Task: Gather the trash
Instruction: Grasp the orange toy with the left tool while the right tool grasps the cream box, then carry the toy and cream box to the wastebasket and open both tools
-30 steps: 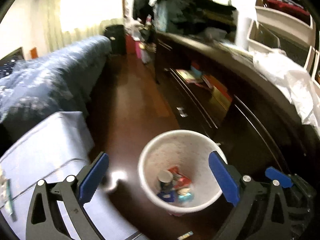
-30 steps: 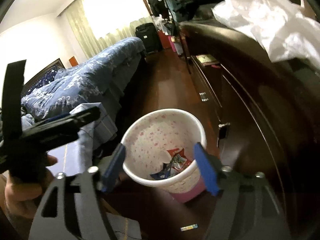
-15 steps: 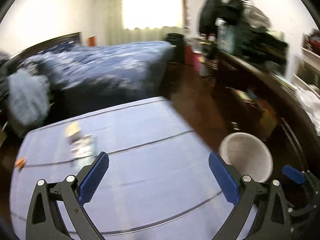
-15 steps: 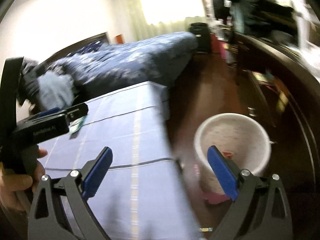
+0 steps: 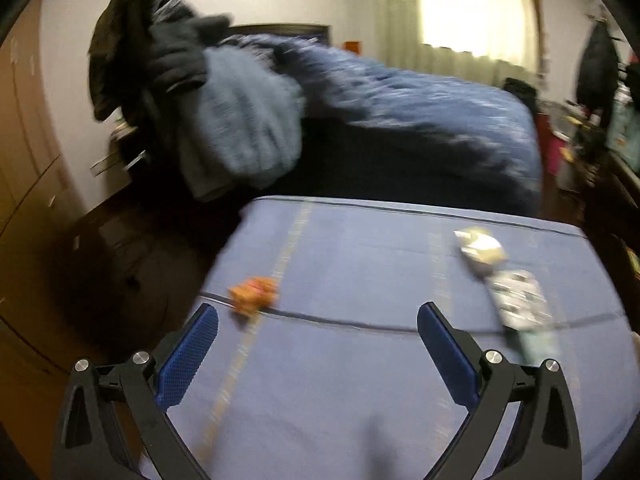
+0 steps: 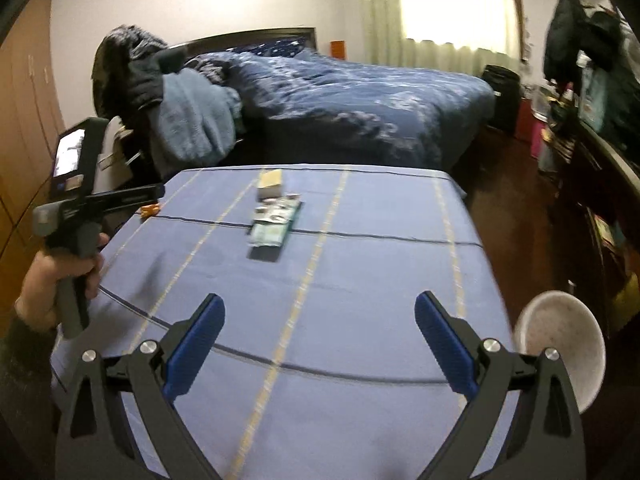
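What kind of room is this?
It looks like a bedroom: there is a bed with a dark blue quilt, a curtained window, and clothes hanging at the right.

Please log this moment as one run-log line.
left gripper: open, empty | right gripper: open, empty | green wrapper, orange scrap: on table | bin: beside table

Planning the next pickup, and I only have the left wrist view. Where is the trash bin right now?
Observer: The white bin sits beside the near right corner of the blue tablecloth, low in the right wrist view.
Operator: Is the right tool carrying anything?
Observer: No, the right tool is open and empty.
Operator: Where is my left tool?
Observer: A hand holds the left tool at the table's left side, near the orange scrap.
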The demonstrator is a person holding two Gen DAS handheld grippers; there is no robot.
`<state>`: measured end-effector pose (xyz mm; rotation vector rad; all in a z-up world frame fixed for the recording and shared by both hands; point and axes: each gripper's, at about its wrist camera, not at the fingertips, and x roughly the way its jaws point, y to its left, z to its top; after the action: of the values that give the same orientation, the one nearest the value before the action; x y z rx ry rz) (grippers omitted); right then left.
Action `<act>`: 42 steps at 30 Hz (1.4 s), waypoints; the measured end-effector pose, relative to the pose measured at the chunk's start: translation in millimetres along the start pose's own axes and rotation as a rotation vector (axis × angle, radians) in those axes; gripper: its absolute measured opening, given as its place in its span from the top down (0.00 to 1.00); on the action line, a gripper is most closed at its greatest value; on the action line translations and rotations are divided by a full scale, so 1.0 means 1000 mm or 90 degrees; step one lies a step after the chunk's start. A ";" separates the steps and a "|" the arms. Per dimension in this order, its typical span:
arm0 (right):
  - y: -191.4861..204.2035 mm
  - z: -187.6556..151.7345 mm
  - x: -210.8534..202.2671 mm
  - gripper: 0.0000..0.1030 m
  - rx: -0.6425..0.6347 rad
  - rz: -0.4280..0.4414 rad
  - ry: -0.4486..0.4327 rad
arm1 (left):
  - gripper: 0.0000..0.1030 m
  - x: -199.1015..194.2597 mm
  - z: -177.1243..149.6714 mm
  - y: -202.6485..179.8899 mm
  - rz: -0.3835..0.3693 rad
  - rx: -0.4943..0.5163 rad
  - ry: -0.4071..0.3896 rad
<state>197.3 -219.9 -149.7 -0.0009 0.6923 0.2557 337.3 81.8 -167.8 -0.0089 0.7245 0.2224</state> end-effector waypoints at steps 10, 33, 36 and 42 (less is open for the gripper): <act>0.036 0.055 0.069 0.06 -0.019 0.021 0.029 | 0.10 0.070 0.009 0.024 -0.029 -0.015 0.048; 0.084 0.140 0.291 0.61 -0.021 -0.040 0.194 | 0.61 0.062 0.018 0.032 -0.096 -0.046 0.060; 0.089 0.141 0.278 0.61 -0.033 -0.035 0.173 | 0.61 0.051 0.018 0.029 -0.094 -0.044 0.047; 0.085 0.131 0.218 0.61 -0.040 -0.016 0.121 | 0.61 0.016 0.014 0.017 -0.107 -0.029 0.020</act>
<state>421.4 -75.5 -178.9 -0.0946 0.8722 0.2553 354.8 102.8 -167.0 -0.1163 0.7459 0.0787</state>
